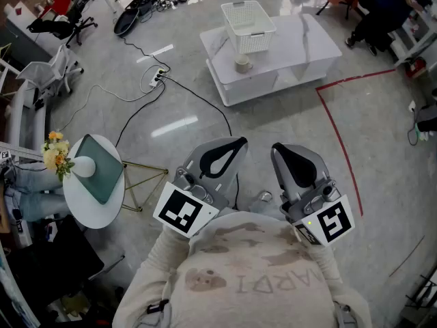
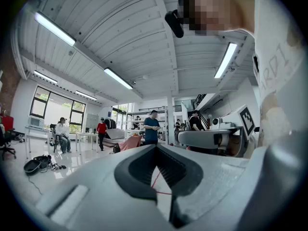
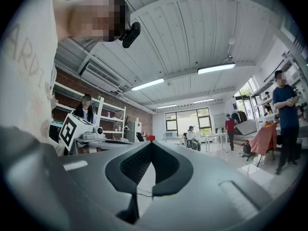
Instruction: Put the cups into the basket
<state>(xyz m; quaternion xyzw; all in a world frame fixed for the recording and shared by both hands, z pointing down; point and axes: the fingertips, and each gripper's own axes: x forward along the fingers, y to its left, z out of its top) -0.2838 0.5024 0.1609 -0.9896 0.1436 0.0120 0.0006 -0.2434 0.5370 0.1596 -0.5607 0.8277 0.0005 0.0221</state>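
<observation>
Though neither holds anything, left tongs (image 2: pixel 155 146) and right tongs (image 3: pixel 150 144) are fully closed.

Pretty sure this is an open-plan robotics lab / office space. The polished grey floor (image 1: pixel 184 108) has a red tape line (image 1: pixel 338 125) marking off a zone, with a power strip (image 1: pixel 156 79) and loose cables snaking across it and rolling office chairs (image 1: pixel 58 19) off to the side. Higher up there are long strip lights (image 2: pixel 54 29) on a white ribbed ceiling, plus big windows (image 3: pixel 190 121), metal shelving (image 3: pixel 113 121), desks (image 2: pixel 86 135), and people (image 2: pixel 152 126) standing or sitting around.
</observation>
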